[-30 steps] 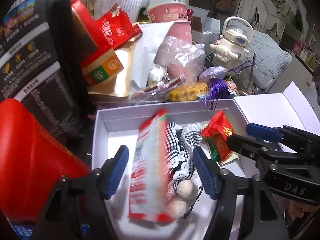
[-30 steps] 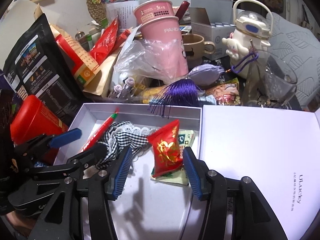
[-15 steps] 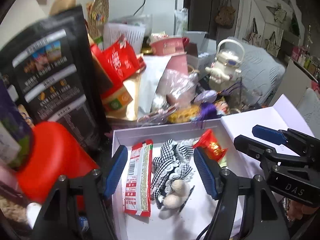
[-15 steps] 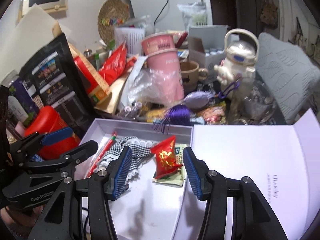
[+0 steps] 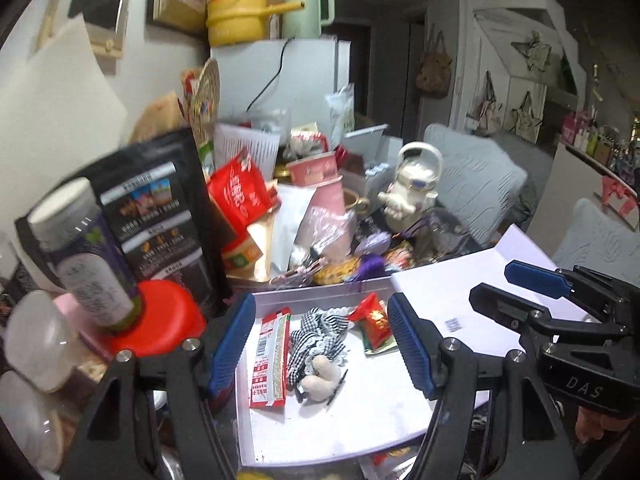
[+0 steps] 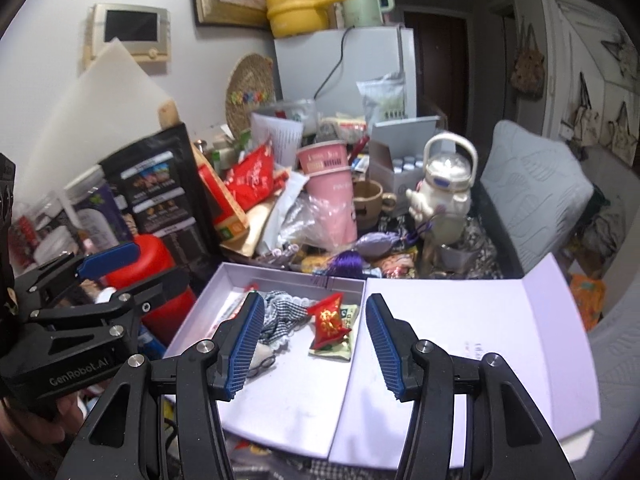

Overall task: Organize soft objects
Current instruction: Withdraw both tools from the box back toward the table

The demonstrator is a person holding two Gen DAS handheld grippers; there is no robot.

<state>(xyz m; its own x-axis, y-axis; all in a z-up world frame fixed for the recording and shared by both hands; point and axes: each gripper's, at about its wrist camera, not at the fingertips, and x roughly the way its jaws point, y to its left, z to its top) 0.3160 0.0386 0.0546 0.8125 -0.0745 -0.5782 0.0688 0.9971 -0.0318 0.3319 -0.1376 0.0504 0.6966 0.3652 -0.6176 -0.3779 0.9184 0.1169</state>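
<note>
An open white box point(image 5: 320, 436) point(image 6: 280, 396) lies in front of me. In it lie a long red and white snack packet point(image 5: 270, 358), a black and white checked cloth with lace and pompoms point(image 5: 318, 344) point(image 6: 282, 314), and a small red pouch point(image 5: 374, 320) point(image 6: 329, 322) on a green packet. My left gripper point(image 5: 322, 346) is open and empty, raised above the box. My right gripper point(image 6: 314, 346) is open and empty, also above the box. Each gripper shows in the other's view.
The box's white lid point(image 6: 472, 344) lies open to the right. Behind the box stands clutter: a red canister point(image 6: 154, 264), a black bag point(image 5: 160, 216), pink cups point(image 6: 332, 196), a white kettle-shaped toy point(image 6: 444, 184), a purple tassel point(image 6: 348, 260). A grey cushion point(image 6: 532, 176) sits at the right.
The red and white packet dropped from between my left fingers and now lies flat in the box. Both grippers have pulled up and back, so the box looks smaller.
</note>
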